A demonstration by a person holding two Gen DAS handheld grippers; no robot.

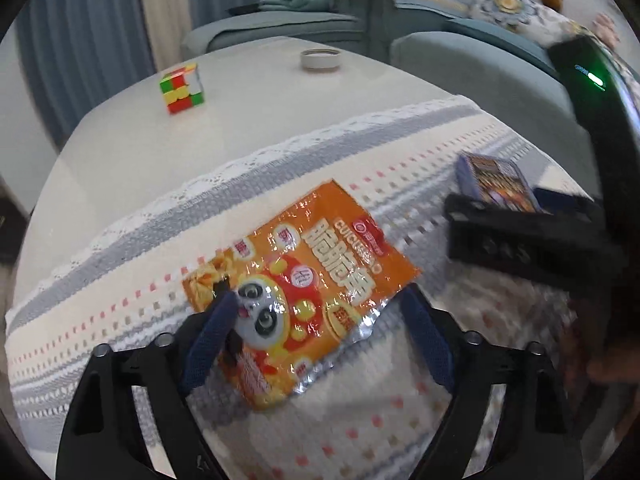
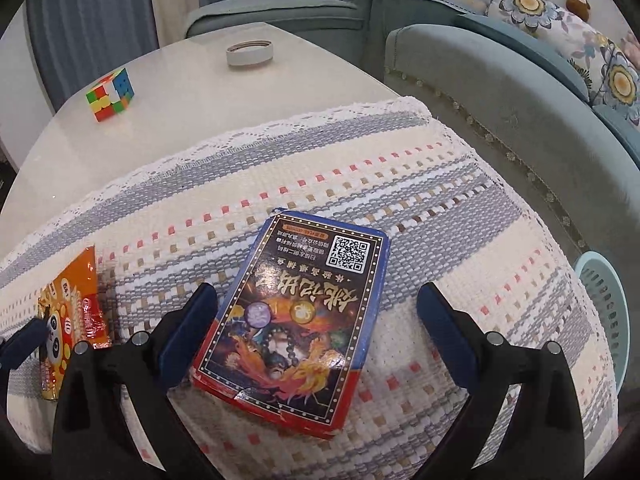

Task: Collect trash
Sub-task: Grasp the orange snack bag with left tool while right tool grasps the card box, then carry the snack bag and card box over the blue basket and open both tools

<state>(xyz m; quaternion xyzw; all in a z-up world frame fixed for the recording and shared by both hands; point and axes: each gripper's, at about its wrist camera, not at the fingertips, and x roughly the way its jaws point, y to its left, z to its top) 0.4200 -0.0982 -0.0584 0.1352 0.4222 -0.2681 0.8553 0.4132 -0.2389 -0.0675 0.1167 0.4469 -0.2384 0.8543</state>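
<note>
Left gripper [image 1: 316,304]: jaws spread wide, straddling an orange snack packet [image 1: 298,288]; the left finger lies on the packet's panda print, nothing clamped. Packet lies flat on the woven cloth [image 1: 120,280], printed with "CUICUI" and Chinese characters.

Right gripper [image 2: 318,300]: jaws spread wide either side of a blue-and-red card box [image 2: 296,328], the left finger just beside its edge, not gripping. Box lies flat on the cloth, bearing a QR code and Chinese lettering.

Surface [image 2: 168,128]: puzzle cube [image 2: 110,94], tape roll [image 2: 250,53]. Pale blue basket [image 2: 604,304] beside the surface.
</note>
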